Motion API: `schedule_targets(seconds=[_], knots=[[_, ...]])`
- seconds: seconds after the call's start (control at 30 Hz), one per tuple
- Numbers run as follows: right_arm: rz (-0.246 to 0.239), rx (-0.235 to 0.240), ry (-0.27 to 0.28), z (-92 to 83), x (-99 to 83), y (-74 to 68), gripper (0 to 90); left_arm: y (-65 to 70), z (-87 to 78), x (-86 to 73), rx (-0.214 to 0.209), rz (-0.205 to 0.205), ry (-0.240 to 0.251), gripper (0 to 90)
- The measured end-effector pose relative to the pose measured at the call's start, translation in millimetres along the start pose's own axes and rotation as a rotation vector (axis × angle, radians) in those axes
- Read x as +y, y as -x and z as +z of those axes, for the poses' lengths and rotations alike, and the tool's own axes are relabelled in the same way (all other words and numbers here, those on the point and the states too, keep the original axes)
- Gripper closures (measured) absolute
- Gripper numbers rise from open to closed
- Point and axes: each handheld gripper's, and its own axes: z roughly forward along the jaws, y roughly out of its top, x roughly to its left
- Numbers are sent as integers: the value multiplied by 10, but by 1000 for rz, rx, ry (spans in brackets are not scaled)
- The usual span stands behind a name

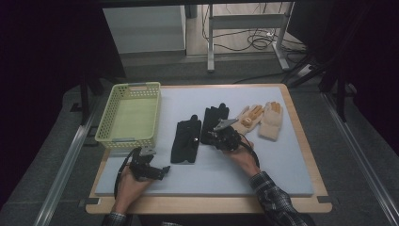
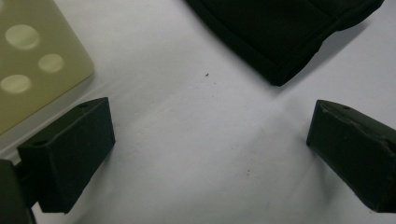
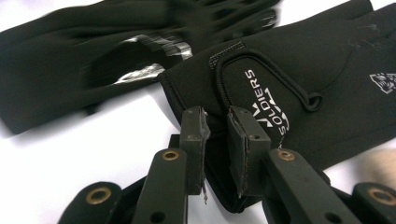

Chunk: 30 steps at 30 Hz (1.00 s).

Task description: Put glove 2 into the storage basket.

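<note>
A dim room with a grey carpeted floor [image 1: 56,155] and a tangle of cables by a metal frame at the far wall surrounds a wooden-edged table [image 1: 301,141] covered by a pale blue-grey mat [image 1: 282,165], the largest bare stretch of which lies along the near edge and the right side. Taking the pale green perforated plastic basket [image 1: 128,115] at the mat's far left corner as the landmark: just to its right lies a black fabric glove [image 1: 185,140], cuff toward the person, and to the right of that a second black fabric glove with white "SOLDIERS" lettering on its cuff [image 1: 214,121]; farther right again, well apart from the basket, a pair of cream knitted gloves with orange patches [image 1: 263,120] sits side by side near the mat's right portion, with open mat beyond them to the edge. The right gripper [image 1: 221,136], held by a hand in a plaid sleeve reaching in from the lower right, points toward the basket side and down onto the lettered glove's cuff; in the right gripper view its jaws stand narrowly parted with the cuff edge [image 3: 219,182] between them, the pads not visibly pressing on it. The left gripper [image 1: 162,170] rests low on the mat just in front of the basket's near right corner, jaws spread wide over bare mat, nothing between them.
</note>
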Motion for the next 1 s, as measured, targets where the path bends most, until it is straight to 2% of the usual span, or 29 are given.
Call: schedule_targets(seconds=[0.1, 0.17, 0.23, 0.3, 0.47, 0.53, 0.6, 0.63, 0.77, 0.8, 0.9, 0.93, 1.0], knots=[[2, -44, -11, 40, 62, 115, 746, 0, 0, 0, 0, 0, 0, 11], [15, -63, -10, 23, 116, 111, 739, 0, 1, 0, 1, 0, 0, 12], [29, -25, 20, -8, 166, 36, 714, 0, 1, 0, 1, 0, 0, 12], [20, 9, 31, 3, 214, -71, 686, 0, 0, 1, 2, 0, -2, 12], [21, 87, 41, 162, 327, -294, 558, 0, 0, 0, 2, 0, -2, 12], [13, 89, 26, 255, 351, -344, 490, 0, 1, -1, 1, -1, 0, 12], [-26, 55, -14, 342, 350, -392, 473, 0, 1, -1, 1, 0, 0, 12], [-49, 46, -16, 371, 339, -406, 475, 0, -1, 0, 2, 0, -2, 12], [-44, 42, -9, 371, 312, -417, 518, 0, 1, 1, 2, 0, -3, 12], [-43, 38, -12, 369, 313, -425, 561, 1, 1, 1, 2, 1, -3, 12], [-49, 35, -15, 355, 317, -468, 772, 0, 1, 1, 2, 0, -4, 11], [-52, 28, -10, 355, 312, -488, 816, 0, 2, 1, 1, 0, -3, 11], [-57, 25, -8, 352, 311, -504, 837, 0, 1, 1, 1, 0, -3, 12]])
